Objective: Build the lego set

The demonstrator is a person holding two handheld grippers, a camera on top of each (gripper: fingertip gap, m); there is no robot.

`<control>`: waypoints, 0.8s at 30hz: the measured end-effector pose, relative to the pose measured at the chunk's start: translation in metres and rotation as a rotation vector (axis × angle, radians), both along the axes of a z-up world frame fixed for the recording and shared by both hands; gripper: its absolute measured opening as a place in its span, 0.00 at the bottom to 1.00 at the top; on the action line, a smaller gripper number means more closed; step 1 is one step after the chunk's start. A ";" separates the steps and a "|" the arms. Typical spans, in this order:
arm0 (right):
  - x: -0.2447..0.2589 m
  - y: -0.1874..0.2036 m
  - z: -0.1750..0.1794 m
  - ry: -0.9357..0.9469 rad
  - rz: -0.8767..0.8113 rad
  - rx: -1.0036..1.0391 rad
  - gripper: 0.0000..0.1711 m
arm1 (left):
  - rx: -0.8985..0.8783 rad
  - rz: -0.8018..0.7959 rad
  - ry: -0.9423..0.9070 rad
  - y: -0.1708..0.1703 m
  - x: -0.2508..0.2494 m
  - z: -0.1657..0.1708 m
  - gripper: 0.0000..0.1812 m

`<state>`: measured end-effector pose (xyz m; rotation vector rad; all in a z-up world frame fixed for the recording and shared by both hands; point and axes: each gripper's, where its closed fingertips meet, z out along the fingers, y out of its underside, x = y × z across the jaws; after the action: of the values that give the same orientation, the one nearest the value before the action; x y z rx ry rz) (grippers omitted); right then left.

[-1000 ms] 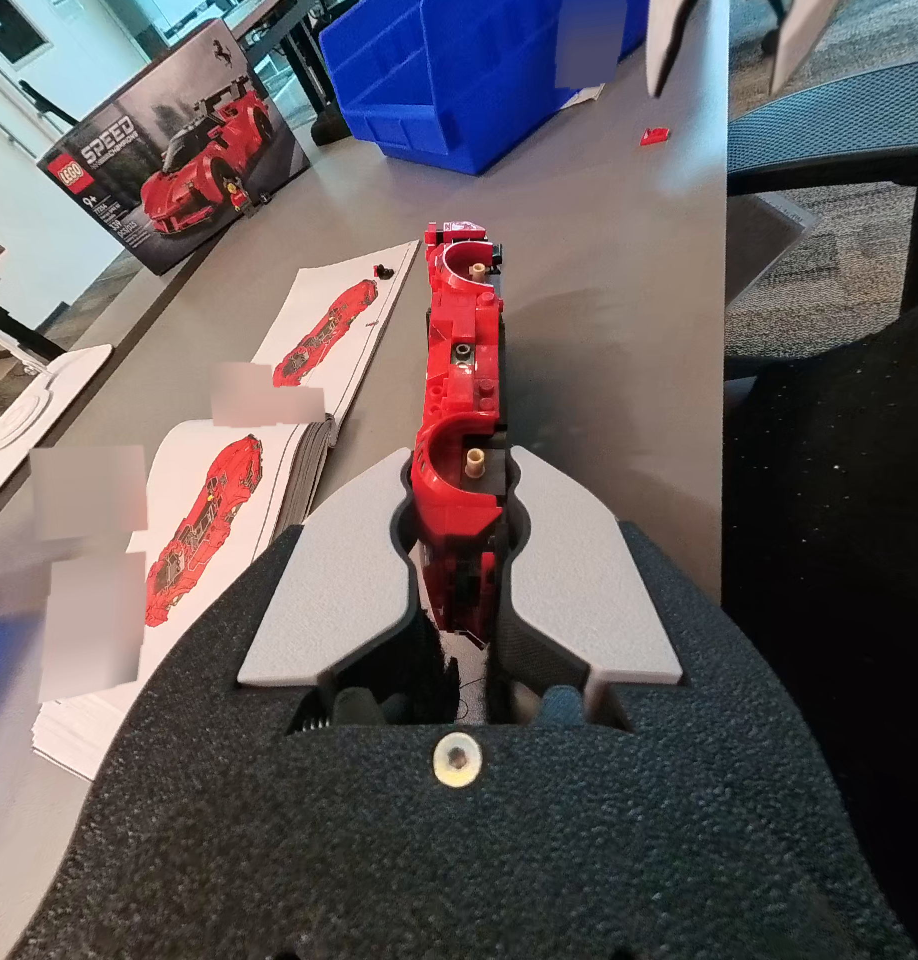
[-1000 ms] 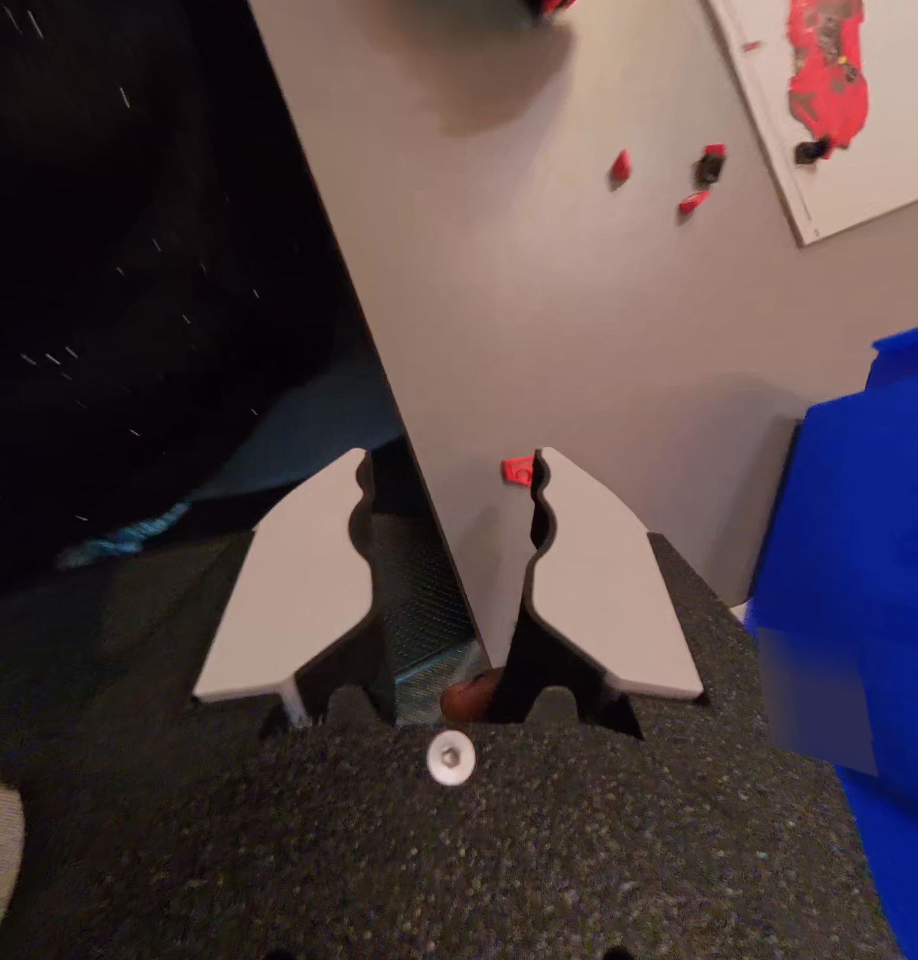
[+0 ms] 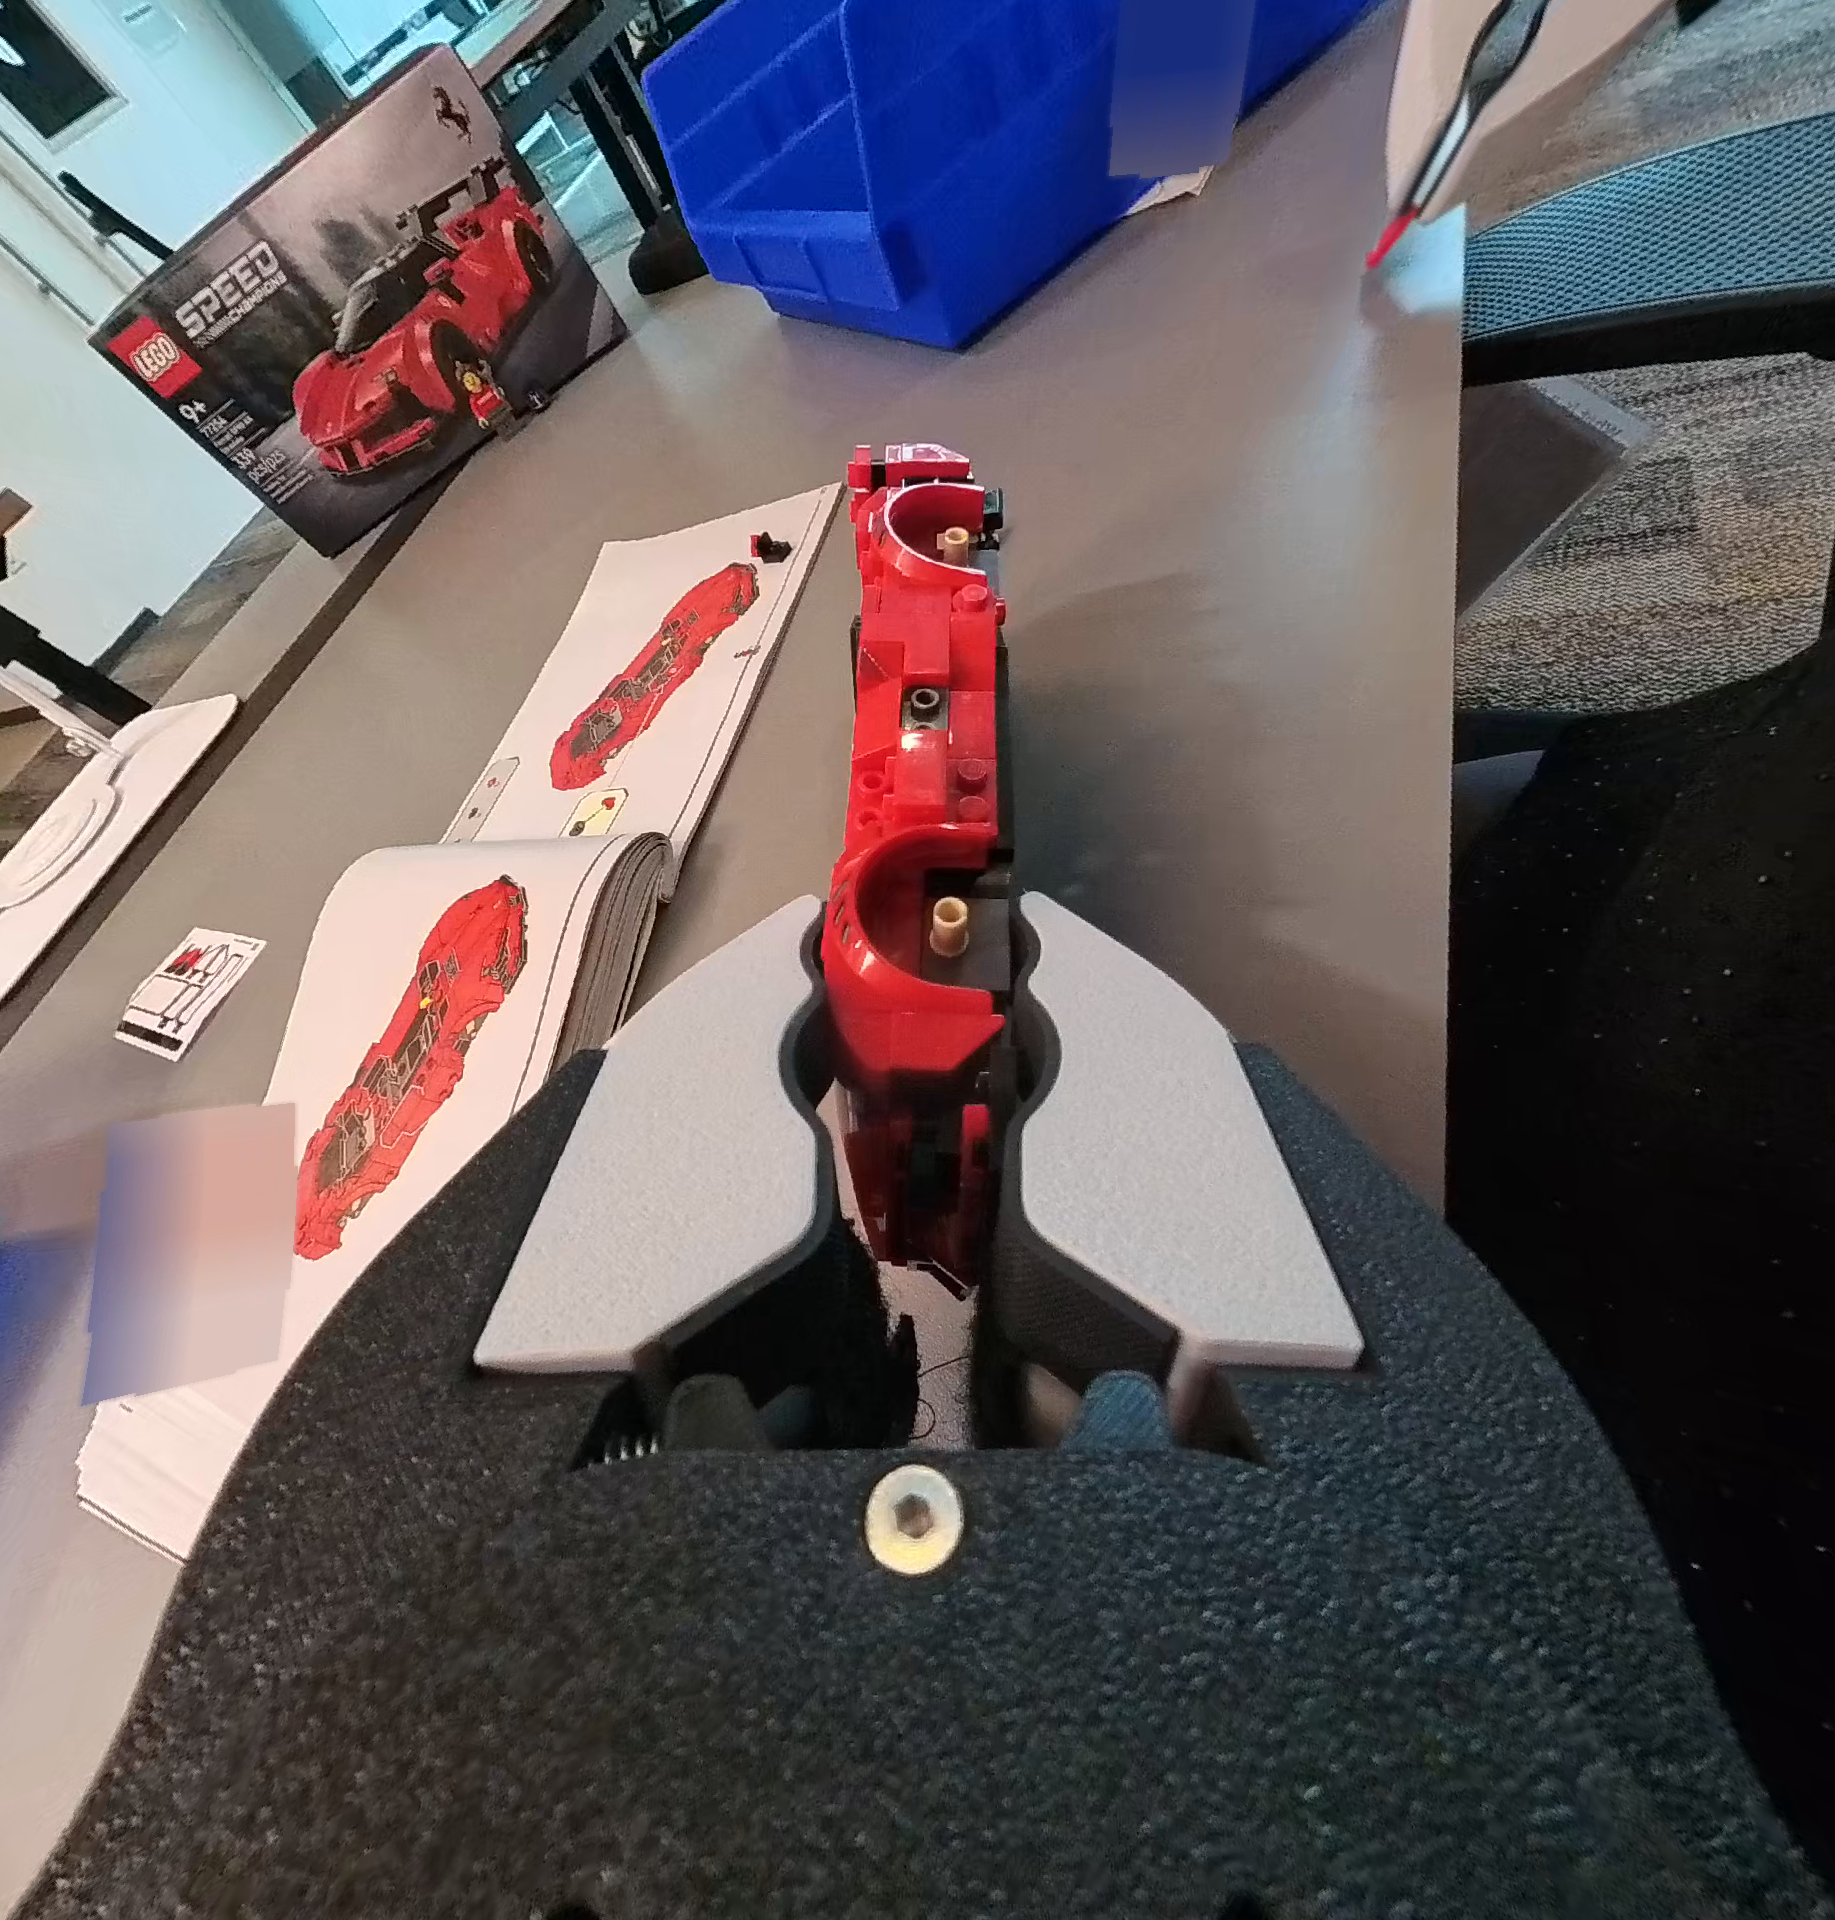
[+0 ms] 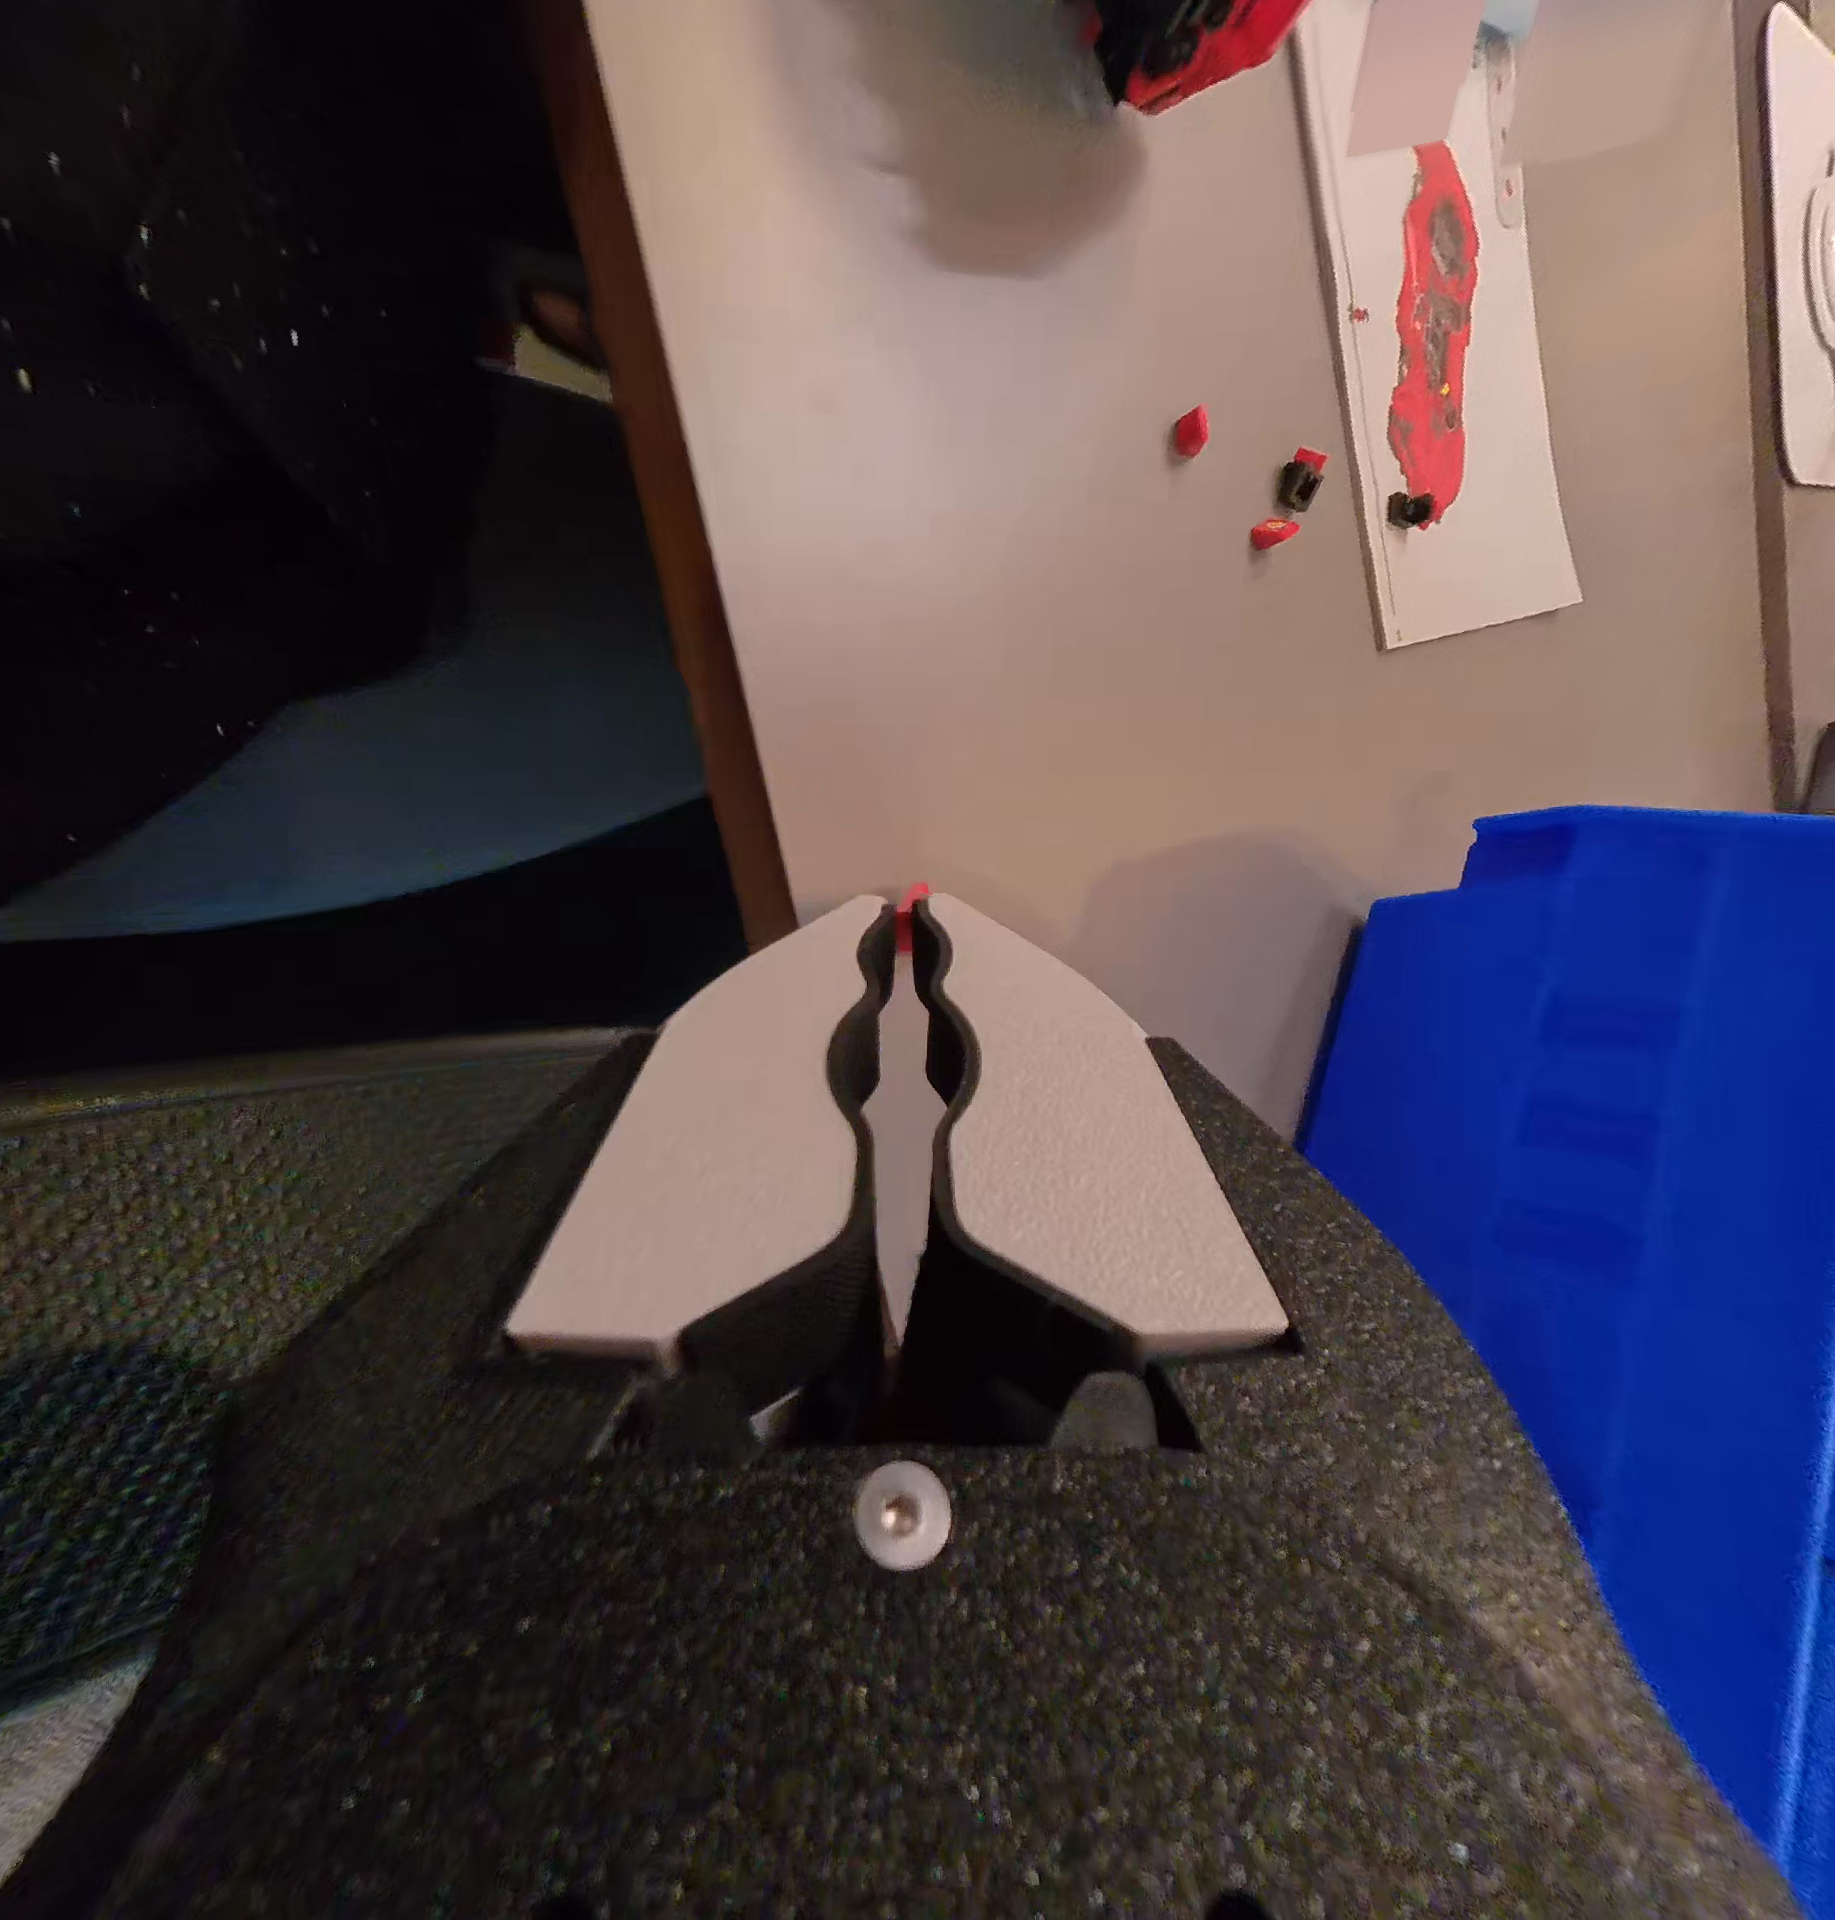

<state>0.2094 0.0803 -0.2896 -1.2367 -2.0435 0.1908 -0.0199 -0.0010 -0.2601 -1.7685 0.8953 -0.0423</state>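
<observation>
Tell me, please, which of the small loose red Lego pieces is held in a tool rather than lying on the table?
The tiny red piece pinched at the tip of the right tool. The other loose pieces, such as the red slope and curved red tile, lie on the table.

L wrist cam: low, along table (image 3: 1204,644); R cam: steep down; both share booklet (image 4: 1453,499).

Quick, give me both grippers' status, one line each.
Left gripper: closed on the red car build.
Right gripper: closed, pinching a small red piece at its tips.
</observation>
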 end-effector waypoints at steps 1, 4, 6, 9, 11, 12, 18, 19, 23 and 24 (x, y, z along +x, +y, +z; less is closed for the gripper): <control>-0.003 0.000 0.003 0.018 -0.004 -0.062 0.02 | -0.001 0.000 -0.001 0.000 0.000 0.000 0.16; -0.020 0.000 0.017 0.073 -0.036 -0.410 0.02 | 0.000 -0.001 -0.001 0.000 0.000 0.000 0.16; -0.035 -0.002 0.025 0.044 -0.052 -0.701 0.02 | -0.002 -0.003 -0.002 0.000 0.000 0.000 0.16; -0.063 -0.007 0.034 -0.056 -0.058 -1.041 0.02 | -0.005 -0.006 -0.006 0.001 -0.001 0.000 0.16; -0.085 -0.012 0.047 -0.079 -0.024 -1.210 0.02 | -0.008 -0.007 -0.009 0.001 -0.001 0.000 0.16; -0.096 -0.015 0.057 -0.083 -0.002 -1.284 0.02 | -0.009 -0.007 -0.010 0.001 -0.001 0.000 0.16; -0.149 -0.039 0.102 -0.188 0.204 -1.321 0.02 | -0.011 -0.011 -0.013 0.002 -0.001 0.000 0.17; -0.158 -0.044 0.105 -0.235 0.240 -1.303 0.02 | -0.012 -0.013 -0.014 0.002 -0.001 0.000 0.17; -0.191 -0.056 0.104 -0.471 0.329 -1.231 0.02 | -0.023 -0.018 -0.023 0.003 0.000 0.000 0.17; -0.198 -0.059 0.101 -0.534 0.333 -1.220 0.02 | -0.027 -0.019 -0.026 0.003 -0.001 0.000 0.17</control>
<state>0.0113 0.0214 -0.1890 -1.7063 -2.6551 1.5956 -0.0205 0.0016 -0.2601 -1.7803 0.8966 -0.0905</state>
